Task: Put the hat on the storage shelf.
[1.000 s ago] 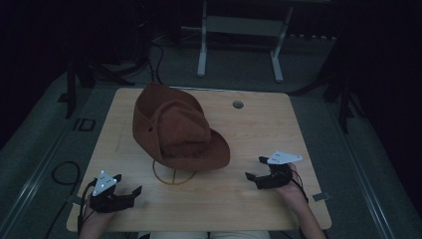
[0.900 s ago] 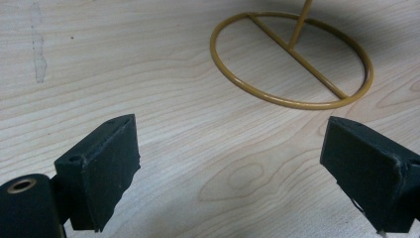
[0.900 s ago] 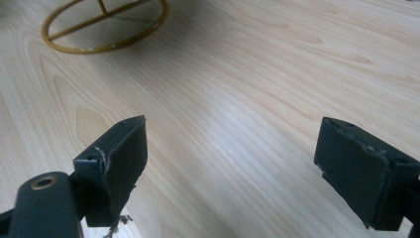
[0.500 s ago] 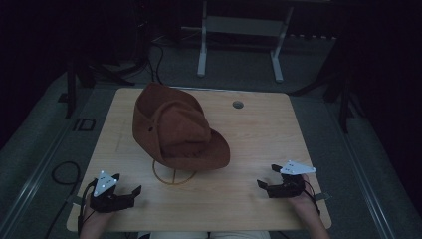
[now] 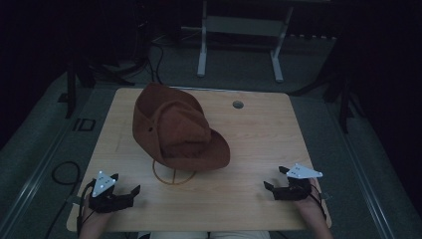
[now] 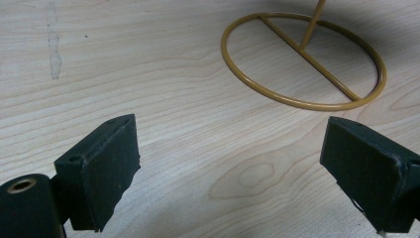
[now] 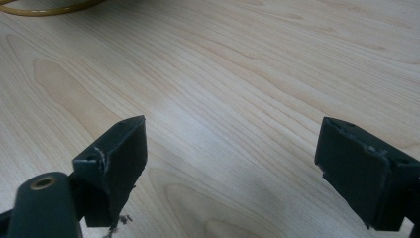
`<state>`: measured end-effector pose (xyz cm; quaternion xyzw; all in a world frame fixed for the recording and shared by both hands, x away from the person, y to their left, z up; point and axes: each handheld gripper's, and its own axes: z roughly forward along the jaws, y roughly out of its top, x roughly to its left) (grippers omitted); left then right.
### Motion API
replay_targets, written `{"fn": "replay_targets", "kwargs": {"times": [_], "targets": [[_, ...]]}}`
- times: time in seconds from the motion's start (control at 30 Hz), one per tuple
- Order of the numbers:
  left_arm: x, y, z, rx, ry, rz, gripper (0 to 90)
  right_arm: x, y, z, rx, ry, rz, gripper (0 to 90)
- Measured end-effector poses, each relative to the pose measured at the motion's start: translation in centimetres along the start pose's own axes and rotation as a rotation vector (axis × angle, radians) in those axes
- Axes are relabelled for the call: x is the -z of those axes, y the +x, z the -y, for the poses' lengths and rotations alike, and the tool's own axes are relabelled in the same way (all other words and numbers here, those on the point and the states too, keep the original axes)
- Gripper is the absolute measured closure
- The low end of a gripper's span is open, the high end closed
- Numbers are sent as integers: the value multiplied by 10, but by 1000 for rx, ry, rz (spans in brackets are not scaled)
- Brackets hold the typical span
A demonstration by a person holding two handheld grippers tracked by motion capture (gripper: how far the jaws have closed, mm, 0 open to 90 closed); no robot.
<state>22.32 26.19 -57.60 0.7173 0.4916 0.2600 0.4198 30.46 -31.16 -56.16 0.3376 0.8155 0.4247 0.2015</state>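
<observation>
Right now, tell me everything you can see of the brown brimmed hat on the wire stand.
The brown wide-brimmed hat looks like soft felt or suede, with a creased crown and a small eyelet in its side. It sits tilted on a thin yellow wire stand, whose ring base with a crossbar and slanted stem rests on the light wooden table. It stands left of the table's centre. Neither gripper touches it.

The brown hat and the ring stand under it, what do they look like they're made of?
The hat looks like matte brown felt or suede: soft creases, no shine. The stand looks like thin metal rod with a glossy mustard-yellow coating, judging by its even round section and highlights. Neither is certain.
</observation>
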Motion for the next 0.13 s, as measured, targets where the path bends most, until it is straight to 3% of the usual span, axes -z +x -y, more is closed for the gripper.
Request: {"fn": "replay_targets", "kwargs": {"times": [0.13], "targets": [[0,0,0,1,-3,1,91,-1,1,0,8,8,0,127]]}}
